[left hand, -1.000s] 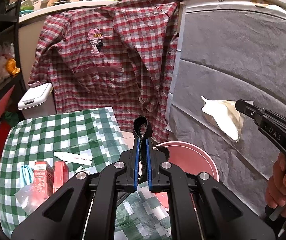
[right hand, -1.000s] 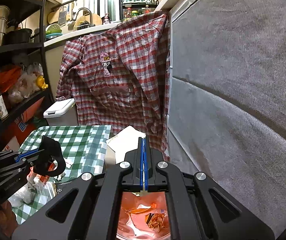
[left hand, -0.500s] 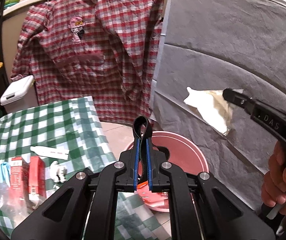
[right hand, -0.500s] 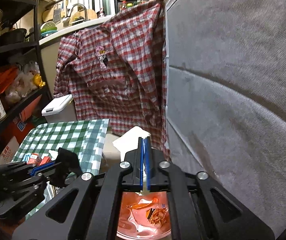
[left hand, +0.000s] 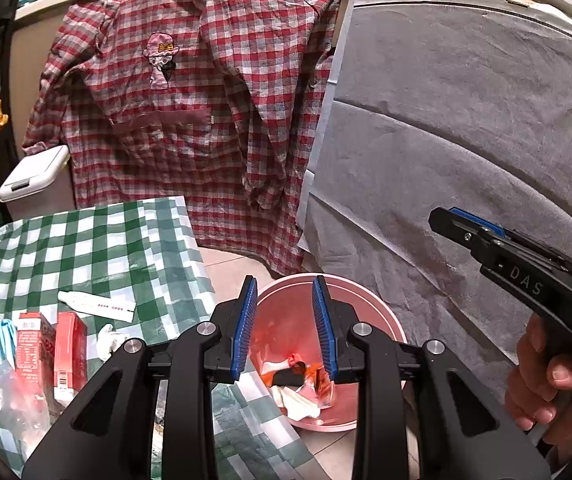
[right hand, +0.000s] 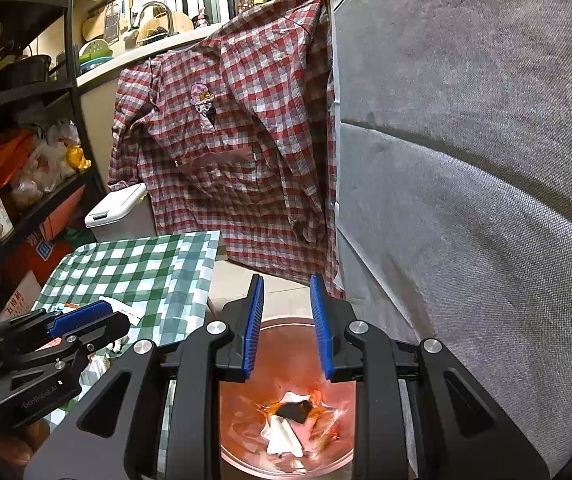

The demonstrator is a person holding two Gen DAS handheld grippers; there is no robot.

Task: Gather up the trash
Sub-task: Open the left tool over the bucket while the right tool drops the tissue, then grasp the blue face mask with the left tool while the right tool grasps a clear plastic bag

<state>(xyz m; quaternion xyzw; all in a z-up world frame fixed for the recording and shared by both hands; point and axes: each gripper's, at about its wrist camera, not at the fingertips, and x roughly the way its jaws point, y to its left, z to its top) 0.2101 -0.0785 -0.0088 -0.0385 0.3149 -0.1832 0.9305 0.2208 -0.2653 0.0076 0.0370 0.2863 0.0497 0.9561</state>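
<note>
Resting in the pink bin (left hand: pixel 370 312), the collected trash (left hand: pixel 298 384) forms a loose pile of white paper, orange wrappers and one black piece. Both grippers hang above it: left gripper (left hand: pixel 285 328) and right gripper (right hand: pixel 286 330), jaws opening, nothing between the pads. Remaining litter lies on the checked tablecloth (left hand: pixel 86 248): red cartons (left hand: pixel 52 348), a white tube (left hand: pixel 96 306). Risk: the bin stands just beside the table edge; a low sweep toward the cartons could knock its rim.
</note>
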